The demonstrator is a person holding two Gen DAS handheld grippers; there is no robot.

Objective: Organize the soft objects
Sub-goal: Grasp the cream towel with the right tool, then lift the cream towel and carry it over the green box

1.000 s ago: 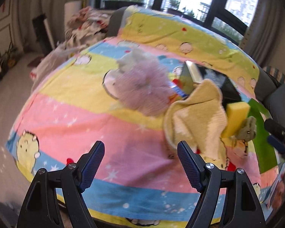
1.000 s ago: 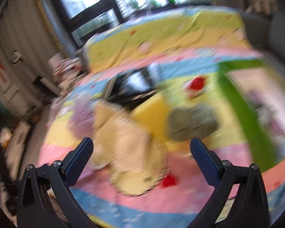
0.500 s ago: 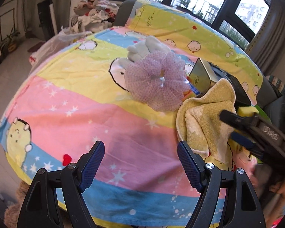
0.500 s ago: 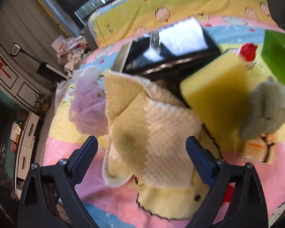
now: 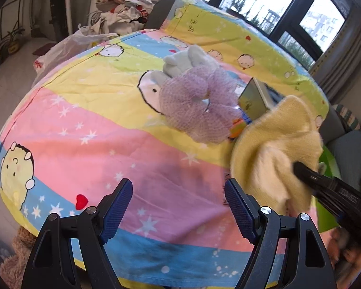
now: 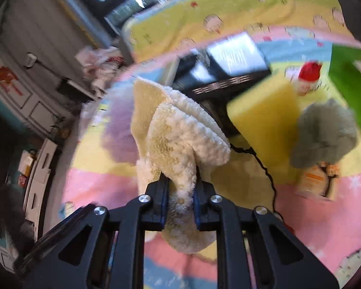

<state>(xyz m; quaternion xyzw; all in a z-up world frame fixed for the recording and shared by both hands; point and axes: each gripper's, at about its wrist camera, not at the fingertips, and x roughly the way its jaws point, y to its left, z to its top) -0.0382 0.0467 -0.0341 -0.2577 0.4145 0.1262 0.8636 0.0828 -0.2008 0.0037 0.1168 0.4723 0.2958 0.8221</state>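
While the right gripper (image 6: 179, 192) was closing its jaws on a bunched fold of the yellow towel (image 6: 178, 144), which lay just in front of the black box (image 6: 228, 67) on the cartoon sheet (image 5: 132, 144), the sorting looked barely begun. The purple bath pouf (image 5: 195, 106), the grey plush (image 5: 187, 60), the yellow sponge (image 6: 262, 120) and the grey cloth (image 6: 325, 134) all lay loose on the sheet. The left gripper (image 5: 178, 207) hovered wide open and empty over the pink stripe. Nothing soft could be seen inside the box.
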